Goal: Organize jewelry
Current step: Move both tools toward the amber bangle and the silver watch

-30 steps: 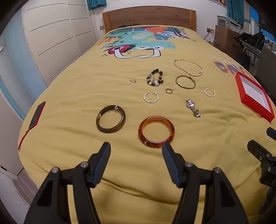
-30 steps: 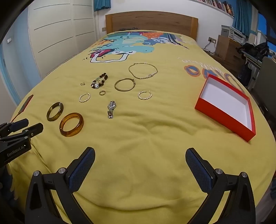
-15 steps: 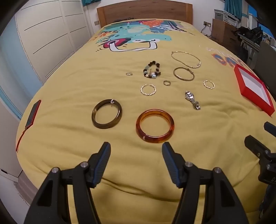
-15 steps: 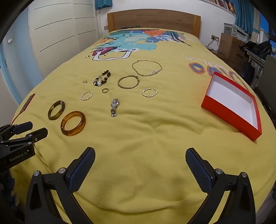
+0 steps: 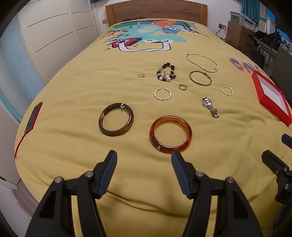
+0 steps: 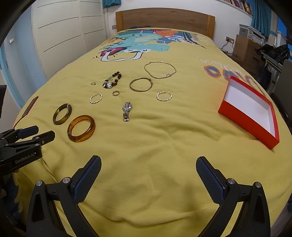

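Jewelry lies spread on a yellow bedspread. An amber bangle (image 5: 188,134) (image 6: 81,139) lies just ahead of my left gripper (image 5: 144,158), which is open and empty. A dark olive bangle (image 5: 130,123) (image 6: 62,114) lies to its left. Farther off are a silver watch (image 5: 209,106) (image 6: 127,110), a beaded bracelet (image 5: 159,73), a gold bangle (image 5: 209,83), a chain necklace (image 5: 215,63), hoop earrings (image 5: 155,93) and small rings (image 5: 182,87). An open red box (image 6: 231,113) (image 5: 270,104) stands at the right. My right gripper (image 6: 148,166) is open and empty over bare bedspread.
A red phone-like case (image 5: 33,116) lies at the bed's left edge. White wardrobe doors (image 5: 54,36) stand left of the bed, the wooden headboard (image 5: 155,10) at the far end. Furniture and clutter (image 6: 255,49) stand to the right.
Both grippers have moved a little forward over the bed; the amber bangle now lies closer to my left fingertips. Neither gripper has opened or shut.
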{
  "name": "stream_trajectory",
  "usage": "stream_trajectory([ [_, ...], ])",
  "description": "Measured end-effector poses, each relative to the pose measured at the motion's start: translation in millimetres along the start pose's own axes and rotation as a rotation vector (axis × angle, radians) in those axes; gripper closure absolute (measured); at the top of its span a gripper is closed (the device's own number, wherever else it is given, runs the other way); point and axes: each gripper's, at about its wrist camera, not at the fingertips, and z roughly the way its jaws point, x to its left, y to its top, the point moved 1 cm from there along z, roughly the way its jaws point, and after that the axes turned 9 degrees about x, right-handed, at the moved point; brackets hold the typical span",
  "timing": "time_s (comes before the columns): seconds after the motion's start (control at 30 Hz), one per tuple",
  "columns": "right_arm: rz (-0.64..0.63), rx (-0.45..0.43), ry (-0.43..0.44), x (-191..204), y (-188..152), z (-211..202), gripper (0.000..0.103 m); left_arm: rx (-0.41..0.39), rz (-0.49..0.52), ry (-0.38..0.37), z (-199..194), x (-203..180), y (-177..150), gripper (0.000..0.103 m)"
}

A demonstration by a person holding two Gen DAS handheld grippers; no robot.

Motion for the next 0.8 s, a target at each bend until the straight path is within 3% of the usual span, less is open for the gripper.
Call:
stream_trajectory([
  [0.2, -0.005, 0.007, 0.000, 6.4, 0.8, 1.4, 0.004, -0.014, 0.007, 0.015, 0.6, 4.8, 0.3, 0.043],
  [0.37, -0.003, 0.011, 0.006, 8.5, 1.9, 2.2, 0.015, 0.003, -0.002, 0.000, 3.3, 11.5, 2.5, 0.043],
  [0.6, -0.004, 0.013, 0.026, 10.2, 6.2, 7.4, 0.022, -0.005, -0.023, -0.029, 4.8, 19.8, 2.0, 0.043],
  [0.8, -0.008, 0.022, 0.061, 7.7, 13.2, 15.3, 0.038, 0.014, -0.052, -0.096, 13.8, 24.2, 6.2, 0.043],
])
